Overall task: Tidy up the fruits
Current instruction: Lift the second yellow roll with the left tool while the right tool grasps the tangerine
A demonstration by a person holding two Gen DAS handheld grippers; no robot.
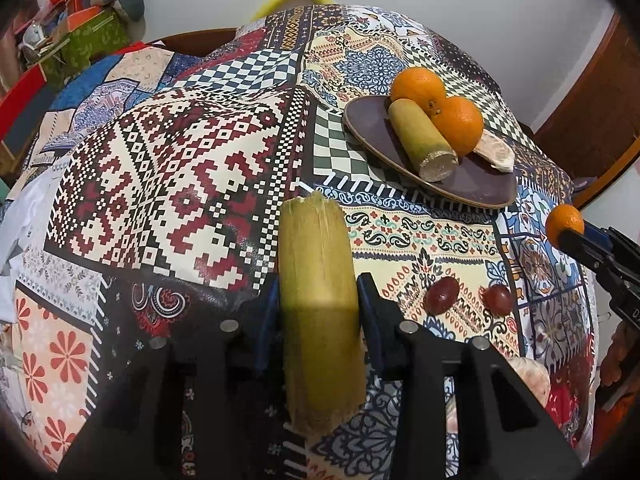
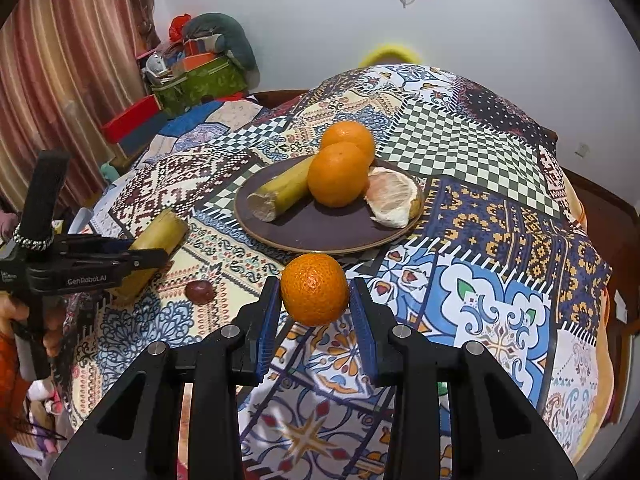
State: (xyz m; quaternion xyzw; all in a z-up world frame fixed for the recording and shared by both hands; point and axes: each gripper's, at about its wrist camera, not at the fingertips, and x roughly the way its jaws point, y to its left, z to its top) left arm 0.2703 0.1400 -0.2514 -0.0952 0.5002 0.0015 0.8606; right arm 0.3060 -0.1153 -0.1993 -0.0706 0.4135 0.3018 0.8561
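A patchwork-patterned cloth of many colours [image 2: 500, 216] covered the whole surface, and on its far middle sat a round dark brown ceramic plate [image 2: 320, 228]. On that plate lay a yellow-green length of cut sugarcane [image 2: 282, 192] at the left, two round oranges [image 2: 338, 178] touching each other in the middle, one behind the other, and a pale peeled citrus segment [image 2: 390, 198] at the right, just beside the nearer orange.

The left claw [image 1: 318, 296], black with blue pads, was clenched on a second, longer piece of yellow-green sugarcane [image 1: 316, 280], which stood out beyond the fingertips toward the plate and was held above the cloth at the near left. The right claw [image 2: 314, 300], of the same make, was grasping a small round mandarin [image 2: 314, 290] between its pads, clear of the cloth and just near of the plate's front rim.

Two dark red grapes [image 1: 442, 296] lay loose on the cloth, close to each other but apart, between the two claws and near of the plate; from the right claw's camera only one showed.

Far left, beyond the surface, stood a green patterned box [image 2: 200, 84] heaped with clutter, before a striped curtain [image 2: 72, 80].
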